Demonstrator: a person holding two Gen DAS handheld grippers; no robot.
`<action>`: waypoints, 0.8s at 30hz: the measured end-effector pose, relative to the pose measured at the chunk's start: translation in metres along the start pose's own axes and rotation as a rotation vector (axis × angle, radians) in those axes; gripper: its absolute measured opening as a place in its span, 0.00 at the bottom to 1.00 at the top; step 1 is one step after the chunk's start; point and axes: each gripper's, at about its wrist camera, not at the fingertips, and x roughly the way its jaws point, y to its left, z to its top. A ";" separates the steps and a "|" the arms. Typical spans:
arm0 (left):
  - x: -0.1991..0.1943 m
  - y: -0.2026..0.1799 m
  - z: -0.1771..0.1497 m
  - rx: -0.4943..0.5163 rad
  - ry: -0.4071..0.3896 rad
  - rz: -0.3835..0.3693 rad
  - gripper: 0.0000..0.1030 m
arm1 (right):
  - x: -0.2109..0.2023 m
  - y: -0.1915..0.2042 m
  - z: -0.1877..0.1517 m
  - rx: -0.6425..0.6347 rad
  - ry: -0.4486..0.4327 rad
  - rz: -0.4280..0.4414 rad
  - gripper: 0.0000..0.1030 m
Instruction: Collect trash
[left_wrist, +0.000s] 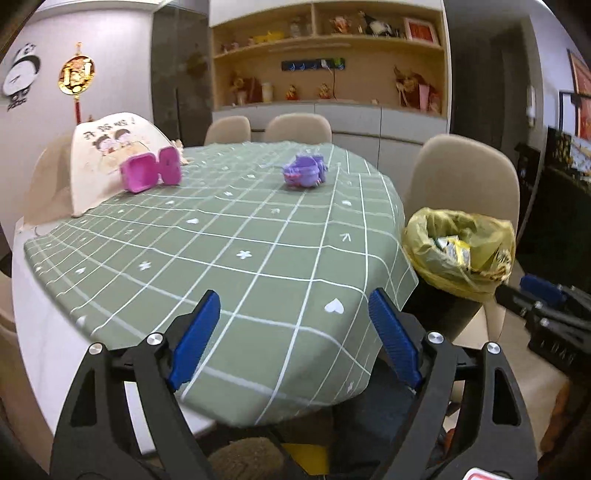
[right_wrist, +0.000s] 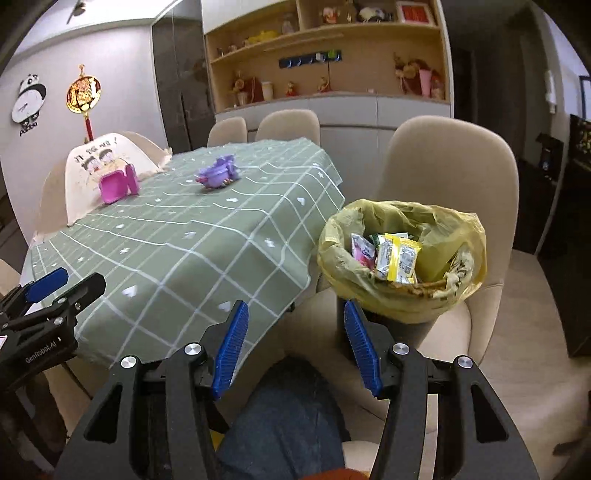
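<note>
Hovering over the near edge of the worktop (left_wrist: 258, 258), the left tongs (left_wrist: 293, 332) are spread with nothing between them. The right tongs (right_wrist: 293, 343) gape empty too, near the bin (right_wrist: 402, 258) (lined with a yellow bag) on a beige chair (right_wrist: 450, 158) beside the worktop. Wrappers (right_wrist: 395, 258) lie inside it. A pink box (left_wrist: 147, 171) and purple toy (left_wrist: 304, 171) sit farther back.

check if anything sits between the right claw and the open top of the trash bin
Nothing visible does. The right claw is open and empty, and the trash bin, lined with a yellow bag, stands on the beige chair just ahead, its mouth uncovered with wrappers inside.
</note>
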 end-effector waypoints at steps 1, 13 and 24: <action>-0.007 0.001 -0.001 0.002 -0.020 0.004 0.76 | -0.004 0.007 -0.001 -0.012 -0.011 0.001 0.50; -0.031 0.007 -0.003 -0.001 -0.082 0.019 0.76 | -0.015 0.036 -0.007 -0.087 -0.057 0.013 0.50; -0.027 0.000 -0.003 0.022 -0.066 0.005 0.76 | -0.015 0.035 -0.009 -0.093 -0.061 -0.014 0.50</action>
